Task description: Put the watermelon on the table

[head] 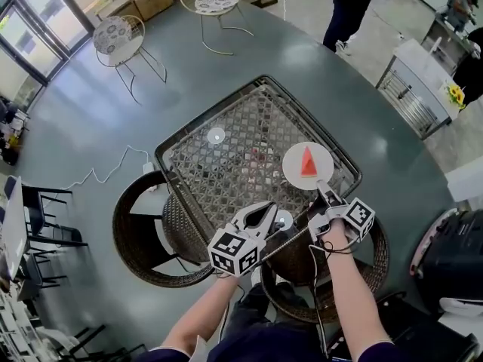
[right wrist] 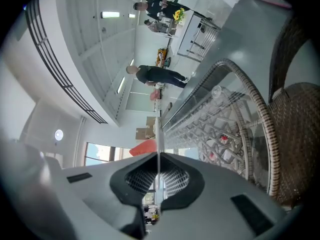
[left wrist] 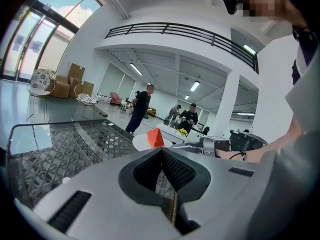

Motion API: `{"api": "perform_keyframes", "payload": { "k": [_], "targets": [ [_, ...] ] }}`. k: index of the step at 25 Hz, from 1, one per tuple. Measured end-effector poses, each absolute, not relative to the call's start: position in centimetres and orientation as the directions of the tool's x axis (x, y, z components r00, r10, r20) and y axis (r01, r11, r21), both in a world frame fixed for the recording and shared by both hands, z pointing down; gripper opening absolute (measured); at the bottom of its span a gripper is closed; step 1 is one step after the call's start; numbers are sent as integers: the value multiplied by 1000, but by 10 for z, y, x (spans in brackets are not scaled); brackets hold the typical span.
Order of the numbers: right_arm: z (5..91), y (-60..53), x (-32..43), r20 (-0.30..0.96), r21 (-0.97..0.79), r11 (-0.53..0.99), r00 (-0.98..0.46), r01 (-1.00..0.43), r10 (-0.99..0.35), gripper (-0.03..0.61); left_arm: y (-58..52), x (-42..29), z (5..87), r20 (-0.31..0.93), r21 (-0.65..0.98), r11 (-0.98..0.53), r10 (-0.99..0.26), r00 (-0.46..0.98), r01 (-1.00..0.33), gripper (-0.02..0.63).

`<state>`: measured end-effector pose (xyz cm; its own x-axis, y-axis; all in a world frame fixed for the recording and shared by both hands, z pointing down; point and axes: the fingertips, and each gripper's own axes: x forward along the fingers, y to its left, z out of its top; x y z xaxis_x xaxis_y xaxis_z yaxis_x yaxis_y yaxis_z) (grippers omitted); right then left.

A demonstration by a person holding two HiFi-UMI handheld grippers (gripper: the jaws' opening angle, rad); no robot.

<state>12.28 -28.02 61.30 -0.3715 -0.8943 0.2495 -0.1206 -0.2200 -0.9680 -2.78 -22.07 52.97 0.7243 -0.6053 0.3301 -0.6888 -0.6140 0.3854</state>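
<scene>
Left gripper (head: 266,211) sat nearest, fingers together on nothing, idle at the near edge of the table (head: 226,173). Right gripper (head: 324,190) had its fingers clamped on the near rim of the white plate (head: 293,170). The watermelon (head: 308,162) wedge stood upright on it, straight ahead of those fingers, over the glass. Plate possibly not yet resting; contact unclear.

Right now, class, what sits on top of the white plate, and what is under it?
A red watermelon wedge sits on the plate, whose rim the right gripper clamps. Under it is the glass-topped table; the patch directly beneath is covered.
</scene>
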Motion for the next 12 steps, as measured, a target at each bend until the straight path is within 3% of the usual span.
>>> {"api": "perform_keyframes", "payload": {
  "k": [12],
  "targets": [
    [669, -301, 128, 316, -949, -293, -352, -118, -881, 15, -230, -32, 563, 389, 403, -591, -580, 716, -699, 5]
  ]
}}
